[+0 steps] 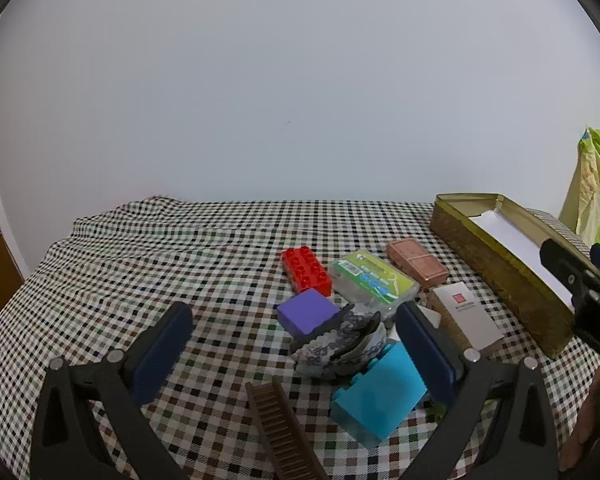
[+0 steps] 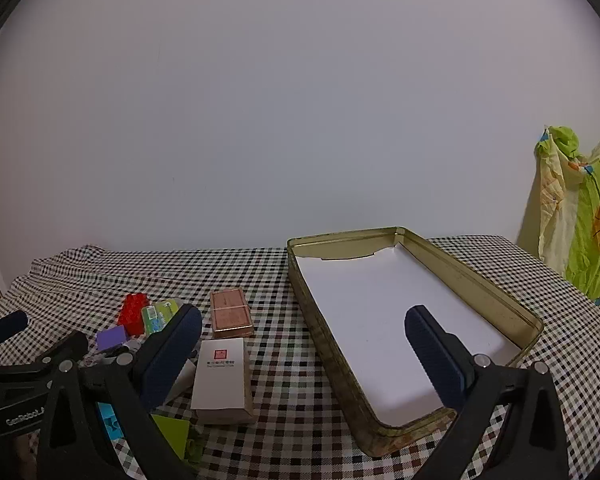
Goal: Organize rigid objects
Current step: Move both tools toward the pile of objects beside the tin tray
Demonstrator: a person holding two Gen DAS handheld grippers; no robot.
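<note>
A cluster of small objects lies on the checked cloth: a red brick (image 1: 306,270), a purple block (image 1: 308,313), a green-labelled clear case (image 1: 372,282), a copper-coloured box (image 1: 417,261), a white box (image 1: 466,314), a patterned hair clip (image 1: 340,340), a cyan brick (image 1: 380,394) and a brown comb (image 1: 280,426). My left gripper (image 1: 296,330) hovers open over the clip and comb, holding nothing. My right gripper (image 2: 303,330) stands open above the near left wall of the gold tin tray (image 2: 536,322), which is lined with white paper. The white box (image 2: 222,378) and copper-coloured box (image 2: 231,313) lie just left of it.
The tin tray (image 1: 496,268) sits at the right of the table, against the plain wall. A green and yellow plastic bag (image 2: 580,216) hangs beyond the table's right edge. Rumpled checked cloth (image 1: 140,256) stretches to the left. The other gripper's black frame (image 2: 16,380) shows at far left.
</note>
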